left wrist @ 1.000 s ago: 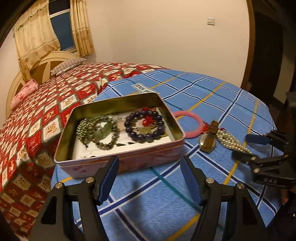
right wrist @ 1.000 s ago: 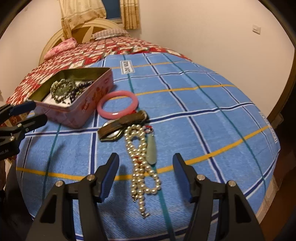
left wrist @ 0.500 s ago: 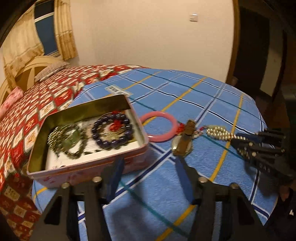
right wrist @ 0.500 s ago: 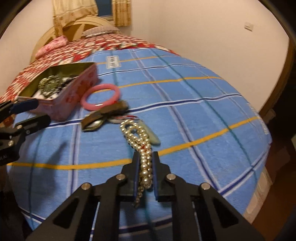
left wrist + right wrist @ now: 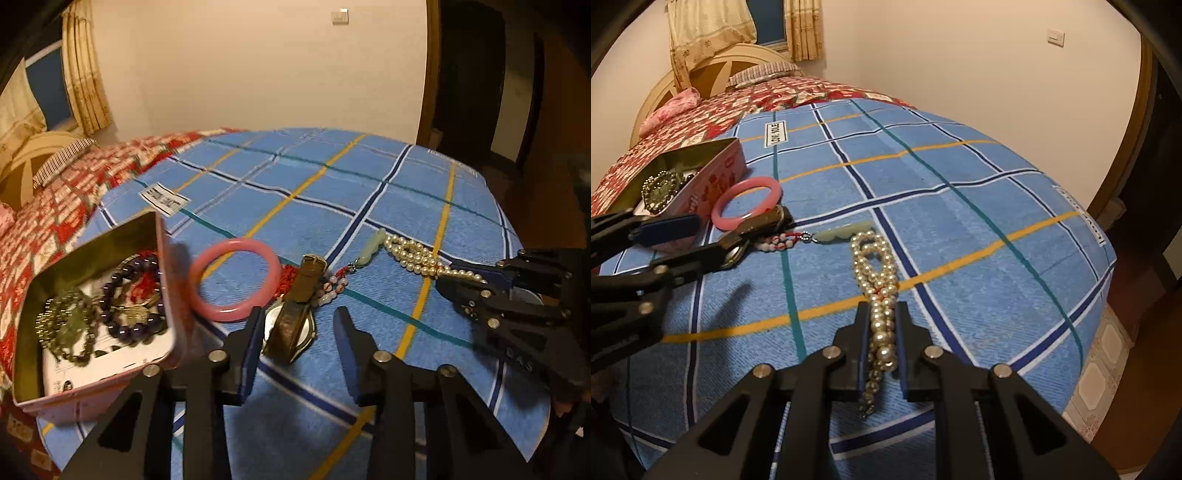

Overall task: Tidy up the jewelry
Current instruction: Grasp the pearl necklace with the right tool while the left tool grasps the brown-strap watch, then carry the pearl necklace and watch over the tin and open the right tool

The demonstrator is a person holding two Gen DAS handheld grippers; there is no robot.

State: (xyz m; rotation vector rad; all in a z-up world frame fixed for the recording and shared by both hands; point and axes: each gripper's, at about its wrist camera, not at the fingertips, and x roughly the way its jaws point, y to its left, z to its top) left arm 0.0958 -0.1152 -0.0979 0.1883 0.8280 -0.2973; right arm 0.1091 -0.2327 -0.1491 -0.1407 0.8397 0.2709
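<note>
My right gripper (image 5: 882,325) is shut on the near end of a pearl necklace (image 5: 873,266) lying on the blue checked cloth; it also shows in the left wrist view (image 5: 421,256), with the right gripper (image 5: 461,275) at its end. My left gripper (image 5: 297,332) is open, its fingers on either side of a brown-strapped watch (image 5: 293,317), which also shows in the right wrist view (image 5: 757,229). A pink bangle (image 5: 234,278) lies beside the open tin (image 5: 92,384), which holds a purple bead bracelet (image 5: 129,295) and a green one (image 5: 68,328). A jade pendant (image 5: 369,247) lies near the pearls.
The blue checked cloth (image 5: 960,206) covers a round-edged surface that drops off at the right and front. A bed with a red patterned quilt (image 5: 768,96) lies behind and left. A dark doorway (image 5: 517,92) stands at the far right.
My right gripper closed on the pearl necklace's end and has stayed shut on it. My left gripper swung right from the tin and now straddles the watch.
</note>
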